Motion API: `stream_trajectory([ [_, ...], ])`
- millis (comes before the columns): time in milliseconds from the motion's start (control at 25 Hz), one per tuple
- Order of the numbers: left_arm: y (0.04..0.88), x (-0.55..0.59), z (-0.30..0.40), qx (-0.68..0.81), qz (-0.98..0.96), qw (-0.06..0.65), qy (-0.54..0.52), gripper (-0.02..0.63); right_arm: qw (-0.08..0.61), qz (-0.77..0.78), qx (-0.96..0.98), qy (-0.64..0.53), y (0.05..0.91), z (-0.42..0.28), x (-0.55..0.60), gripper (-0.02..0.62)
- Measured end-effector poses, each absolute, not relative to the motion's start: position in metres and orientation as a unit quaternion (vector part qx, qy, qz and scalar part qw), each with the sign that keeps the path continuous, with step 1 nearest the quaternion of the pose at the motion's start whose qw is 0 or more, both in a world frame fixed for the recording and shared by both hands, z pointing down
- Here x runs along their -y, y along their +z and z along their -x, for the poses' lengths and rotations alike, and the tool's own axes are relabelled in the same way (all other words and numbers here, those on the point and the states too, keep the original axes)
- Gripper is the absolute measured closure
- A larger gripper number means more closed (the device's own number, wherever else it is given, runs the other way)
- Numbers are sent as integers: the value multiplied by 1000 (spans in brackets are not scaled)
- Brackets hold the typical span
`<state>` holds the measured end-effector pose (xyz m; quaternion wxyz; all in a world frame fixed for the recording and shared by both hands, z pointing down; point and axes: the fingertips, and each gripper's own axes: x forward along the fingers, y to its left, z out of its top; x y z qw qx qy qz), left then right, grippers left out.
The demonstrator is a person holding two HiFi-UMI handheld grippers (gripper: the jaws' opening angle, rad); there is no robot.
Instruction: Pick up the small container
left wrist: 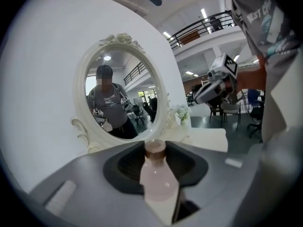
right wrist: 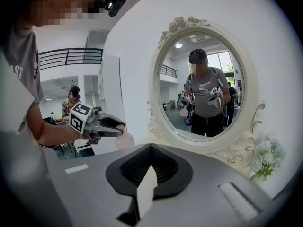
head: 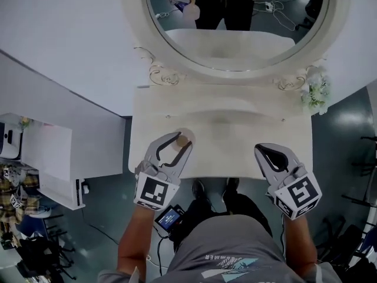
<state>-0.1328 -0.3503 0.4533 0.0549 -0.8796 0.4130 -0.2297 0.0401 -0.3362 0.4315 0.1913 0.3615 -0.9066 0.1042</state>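
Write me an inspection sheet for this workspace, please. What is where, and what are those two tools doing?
Surface: white dressing table, pale top.
Job's things: small pinkish bottle with a brown cap, held in the air.
Clutter: nothing seen.
Grippers: left gripper shut on the bottle; right gripper shut, nothing between its jaws.
Cables: white cable on the floor, seen in the mirror's reflection.
Surroundings: oval mirror with an ornate frame behind the table; white flowers at its right; white cabinet left of the table.
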Motion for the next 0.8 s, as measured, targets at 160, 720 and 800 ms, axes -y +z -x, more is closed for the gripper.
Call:
stream_trajectory([
  [160, 412, 337, 129, -403, 888, 78, -205, 471, 177, -372, 907, 91, 411, -41, 335, 594],
  [720, 328, 288, 129, -380, 896, 118, -197, 471, 138, -394, 907, 55, 359, -47, 324, 594],
  [800, 319, 283, 130, -375, 895, 131, -200, 471, 137, -396, 907, 51, 353, -47, 324, 594],
])
